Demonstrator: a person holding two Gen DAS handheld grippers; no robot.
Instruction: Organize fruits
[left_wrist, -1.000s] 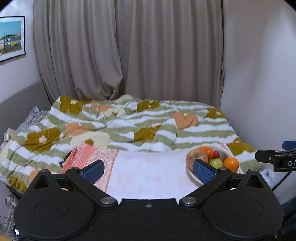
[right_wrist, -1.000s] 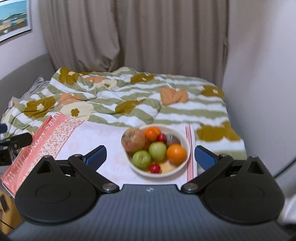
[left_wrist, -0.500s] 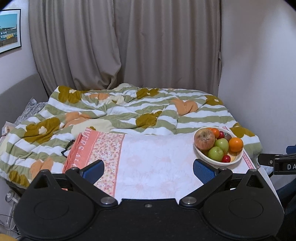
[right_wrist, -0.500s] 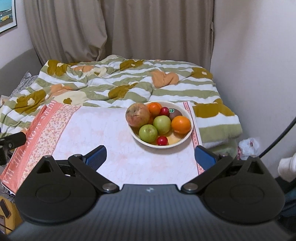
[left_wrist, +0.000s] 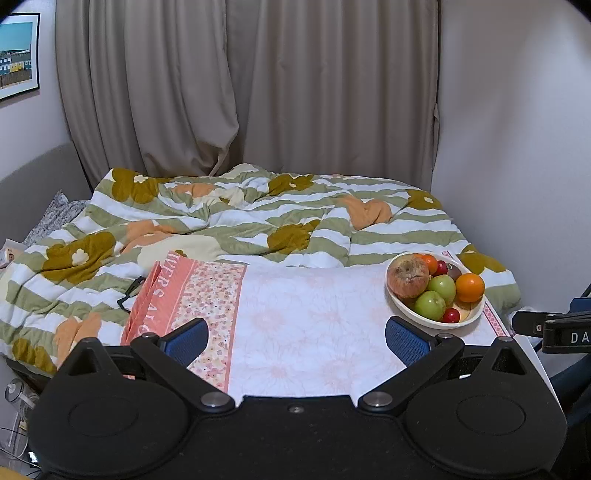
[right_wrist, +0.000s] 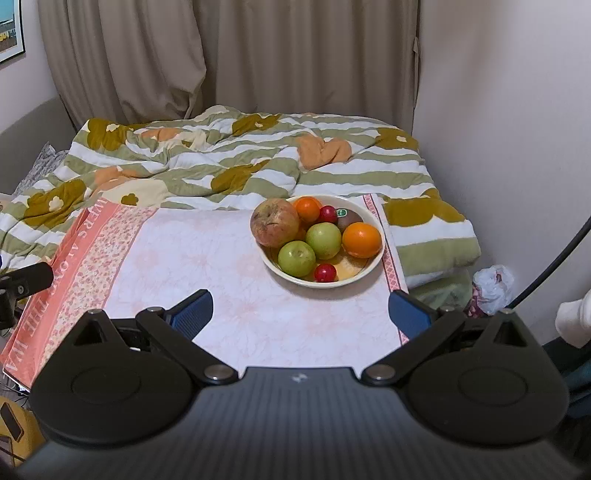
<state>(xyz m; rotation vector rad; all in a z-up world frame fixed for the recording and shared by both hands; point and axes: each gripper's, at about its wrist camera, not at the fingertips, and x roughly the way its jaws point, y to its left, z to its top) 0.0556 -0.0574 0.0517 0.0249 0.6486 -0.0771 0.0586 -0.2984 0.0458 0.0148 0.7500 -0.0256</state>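
Holding both tools agape, empty, near fruit bowl (right_wrist: 369, 264).

Mixed fruits (right_wrist: 314, 236) piled in bowl (right_wrist: 373, 264)

The cloth (right_wrist: 74, 266)'s pink border reads partly "THE WA"; a black clamp (left_wrist: 565, 334) shows "DA".

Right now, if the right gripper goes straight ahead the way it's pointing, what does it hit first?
Probably the bowl of fruit. The right gripper is open over the cloth, and the bowl sits just ahead, slightly right of centre. Height is unclear, so it might pass over the rim to the green apple.
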